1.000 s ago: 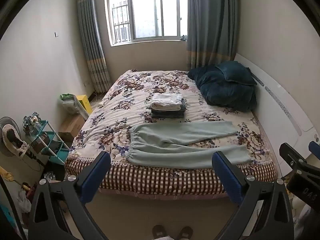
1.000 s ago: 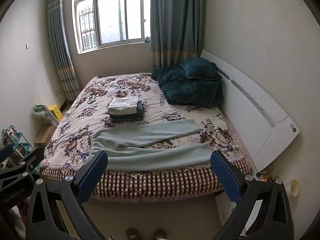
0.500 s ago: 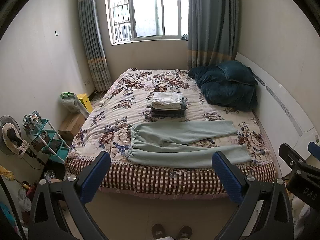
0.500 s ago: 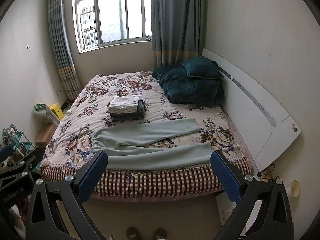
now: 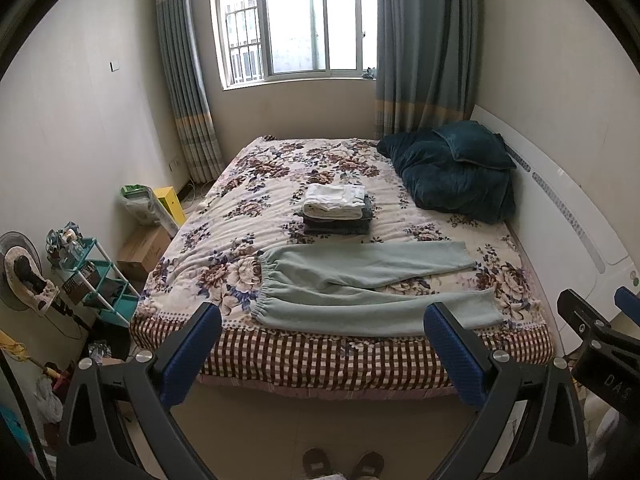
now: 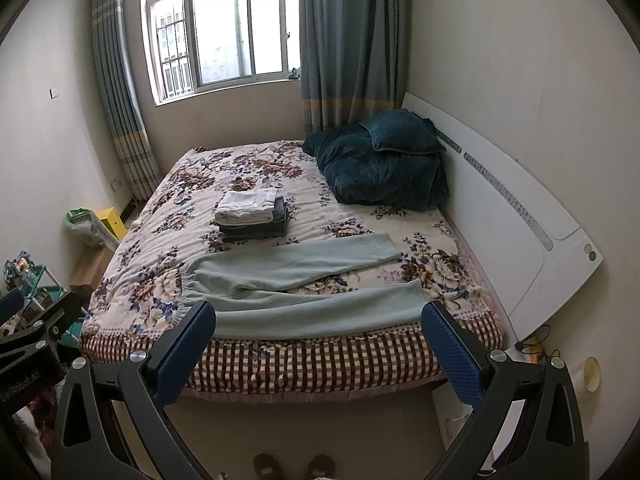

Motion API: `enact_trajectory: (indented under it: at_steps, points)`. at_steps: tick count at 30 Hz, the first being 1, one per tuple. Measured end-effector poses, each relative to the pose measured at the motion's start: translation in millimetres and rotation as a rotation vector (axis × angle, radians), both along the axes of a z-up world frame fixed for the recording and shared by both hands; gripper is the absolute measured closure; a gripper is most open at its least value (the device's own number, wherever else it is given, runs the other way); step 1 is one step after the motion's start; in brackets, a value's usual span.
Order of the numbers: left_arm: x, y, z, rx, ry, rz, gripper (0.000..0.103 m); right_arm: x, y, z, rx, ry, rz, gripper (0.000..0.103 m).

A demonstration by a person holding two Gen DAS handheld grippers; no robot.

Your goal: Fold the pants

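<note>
Pale green pants [image 5: 360, 280] [image 6: 296, 280] lie flat across the near end of the floral bed [image 5: 248, 208] [image 6: 188, 184], waistband to the left, both legs spread toward the right. My left gripper [image 5: 322, 344] hangs open in the air in front of the bed's foot, well short of the pants. My right gripper [image 6: 318, 344] is likewise open and empty, held at about the same distance. The right gripper's body [image 5: 600, 344] shows at the right edge of the left wrist view. The left gripper's body [image 6: 36, 340] shows at the left edge of the right wrist view.
A stack of folded clothes [image 5: 336, 216] [image 6: 252, 212] sits mid-bed behind the pants. A dark teal quilt and pillow [image 5: 452, 172] [image 6: 380, 160] lie by the white headboard [image 6: 512, 216]. A teal rack [image 5: 100, 280], a fan [image 5: 24, 276] and boxes stand left. The person's slippers [image 5: 340, 464] are on the floor.
Both grippers have drifted slightly, so the bed sits a little lower and nearer in view. The pants and both sets of jaws are unchanged.
</note>
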State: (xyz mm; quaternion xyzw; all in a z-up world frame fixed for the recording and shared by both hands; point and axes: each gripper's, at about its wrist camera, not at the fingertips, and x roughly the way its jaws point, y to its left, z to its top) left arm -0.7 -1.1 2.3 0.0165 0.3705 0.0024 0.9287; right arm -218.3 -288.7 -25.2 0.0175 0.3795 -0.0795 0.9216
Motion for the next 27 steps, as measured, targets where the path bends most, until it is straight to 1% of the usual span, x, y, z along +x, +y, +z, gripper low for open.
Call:
enact_trajectory:
  at_steps: [27]
  points:
    - [5.6,-3.9,4.5,-0.006,-0.011,-0.005,0.000,-0.4,-0.9,2.8,-0.001,-0.004,0.002,0.000]
